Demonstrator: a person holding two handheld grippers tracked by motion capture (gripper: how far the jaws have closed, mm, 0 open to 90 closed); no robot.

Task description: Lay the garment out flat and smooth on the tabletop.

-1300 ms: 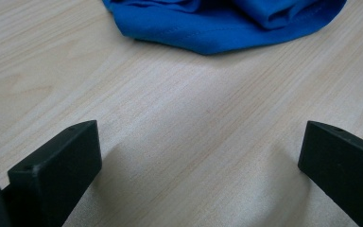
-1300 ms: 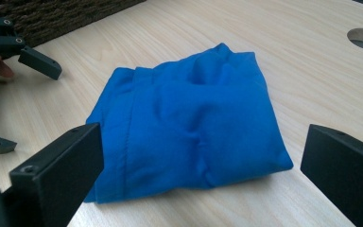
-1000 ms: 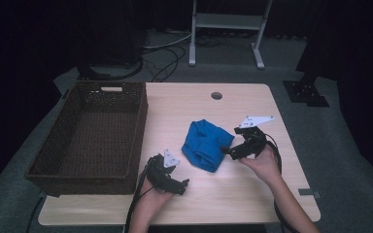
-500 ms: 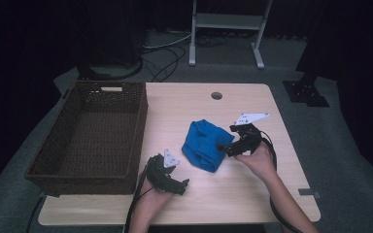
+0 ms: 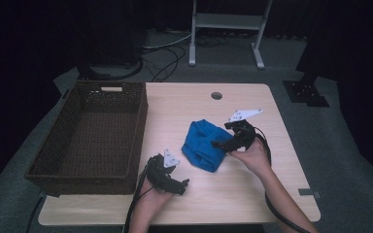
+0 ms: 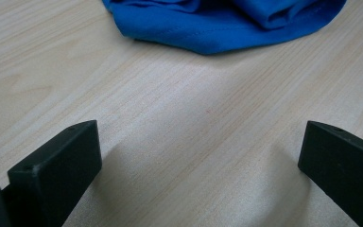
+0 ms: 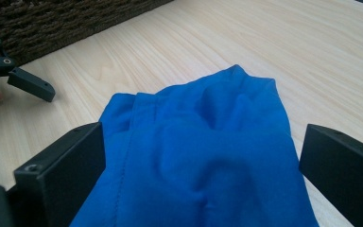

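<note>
A crumpled blue cloth (image 5: 203,144) lies in a heap on the light wood table (image 5: 194,102), right of the middle. My right gripper (image 5: 222,144) stands open against the cloth's right side; in the right gripper view the cloth (image 7: 208,161) bulges up between the two spread jaws. My left gripper (image 5: 182,186) rests low near the table's front edge, left of the cloth, open with bare wood between its jaws. The left gripper view has the cloth's hem (image 6: 217,23) a short way ahead, apart from the jaws.
A dark wicker basket (image 5: 58,160) with nothing in it stands along the table's left side. A round cable hole (image 5: 216,95) sits near the far edge. A metal stand (image 5: 226,24) and cables are on the floor behind.
My right gripper has slid left toward the cloth, and its jaws now straddle the heap. The cloth has bunched a little. The left gripper has stayed put.
</note>
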